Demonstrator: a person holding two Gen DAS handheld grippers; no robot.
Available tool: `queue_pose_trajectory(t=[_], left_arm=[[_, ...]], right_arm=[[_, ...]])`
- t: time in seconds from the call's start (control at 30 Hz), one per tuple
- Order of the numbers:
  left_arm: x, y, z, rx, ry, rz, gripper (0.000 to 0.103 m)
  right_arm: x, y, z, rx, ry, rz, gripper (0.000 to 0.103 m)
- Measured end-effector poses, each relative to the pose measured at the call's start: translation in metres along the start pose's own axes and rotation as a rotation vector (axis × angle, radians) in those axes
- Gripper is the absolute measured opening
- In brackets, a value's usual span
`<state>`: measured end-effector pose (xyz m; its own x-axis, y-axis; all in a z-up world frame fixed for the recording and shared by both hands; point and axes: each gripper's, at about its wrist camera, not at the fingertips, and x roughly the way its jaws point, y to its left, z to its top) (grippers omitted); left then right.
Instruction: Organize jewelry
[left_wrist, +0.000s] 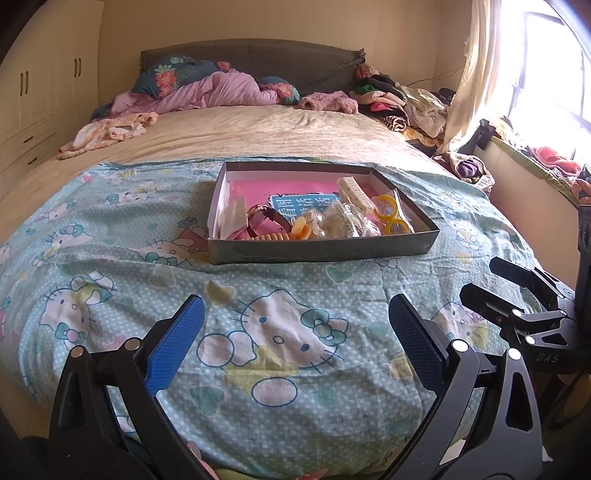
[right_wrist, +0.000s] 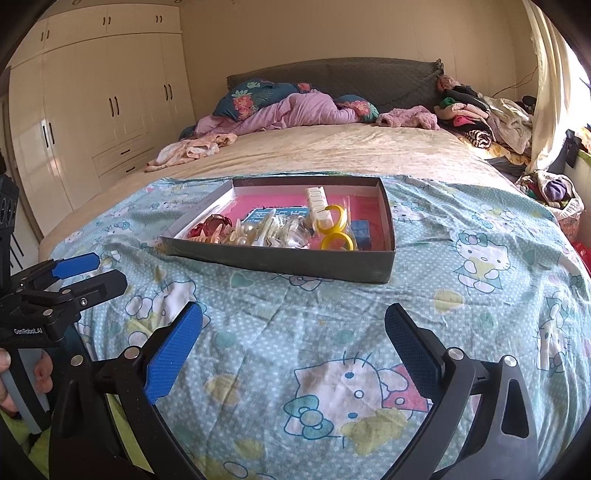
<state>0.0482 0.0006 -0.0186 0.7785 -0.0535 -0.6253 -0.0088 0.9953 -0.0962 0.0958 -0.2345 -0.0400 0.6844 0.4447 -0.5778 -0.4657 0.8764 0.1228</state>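
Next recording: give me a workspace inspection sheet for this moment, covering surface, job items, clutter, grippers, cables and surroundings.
Surface: bed with a cartoon-cat print sheet, wrinkled, over a beige bedspread.
Job's things: shallow box on the sheet, holding yellow rings, a cream hair clip, a blue block, pearly pieces in clear bags and a reddish bangle.
Clutter: piled clothes and rumpled bedding by the headboard.
Grippers: left gripper and right gripper both open, empty, short of the box.
Cables: thin wire on the far wall.
Surroundings: cream wardrobe, curtain, bright window.
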Motion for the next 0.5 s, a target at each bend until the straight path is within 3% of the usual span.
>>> queue_pose_trajectory(t=[0.5], left_arm=[[-0.0021,0.0035,0.0004,-0.006,0.0,0.009,0.093]], right_arm=[[-0.0014,0.0011,0.001,-0.004,-0.003,0.001,0.098]])
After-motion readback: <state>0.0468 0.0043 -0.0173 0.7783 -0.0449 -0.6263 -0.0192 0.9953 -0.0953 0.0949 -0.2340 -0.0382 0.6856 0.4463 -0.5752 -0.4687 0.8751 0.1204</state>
